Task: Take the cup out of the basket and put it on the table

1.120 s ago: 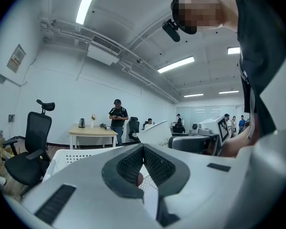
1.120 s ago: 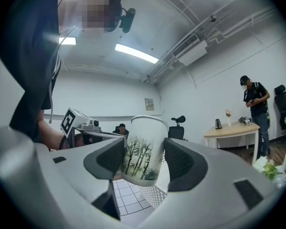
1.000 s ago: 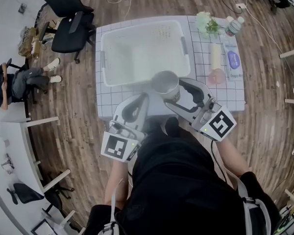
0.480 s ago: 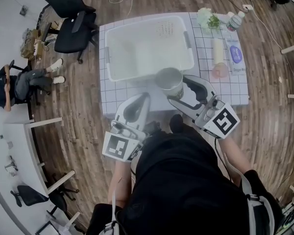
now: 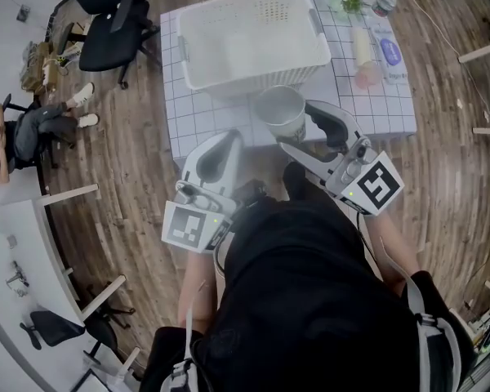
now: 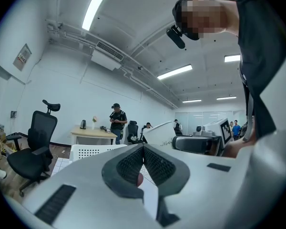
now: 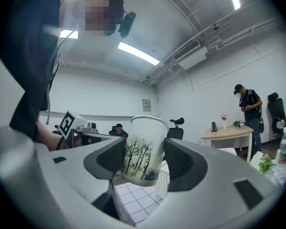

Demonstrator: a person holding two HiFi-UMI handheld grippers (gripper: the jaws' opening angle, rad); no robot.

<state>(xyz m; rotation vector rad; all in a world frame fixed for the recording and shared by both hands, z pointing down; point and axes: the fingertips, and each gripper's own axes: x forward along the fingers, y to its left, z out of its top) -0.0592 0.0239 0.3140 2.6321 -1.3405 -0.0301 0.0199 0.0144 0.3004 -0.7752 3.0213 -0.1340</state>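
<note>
1. Nearest us: left gripper (image 5: 231, 137). Jaws pressed together with nothing between them. It hangs idle beside its partner and a little short of it.

2. Right gripper (image 5: 299, 129). Jaws clamped on the sides of the paper cup (image 5: 279, 111), which we record as out of the basket and resting on nothing. Between the pads the cup's long axis runs near upright, mouth up, leaning slightly.

3. Gridded table (image 5: 198, 121). It lies below the cup and just ahead of the right gripper. We judge the coming move to be downward from this gripper, the nearer of the two.

4. Farthest: white basket (image 5: 261, 76). It stands beyond the cup and does not touch it.
</note>
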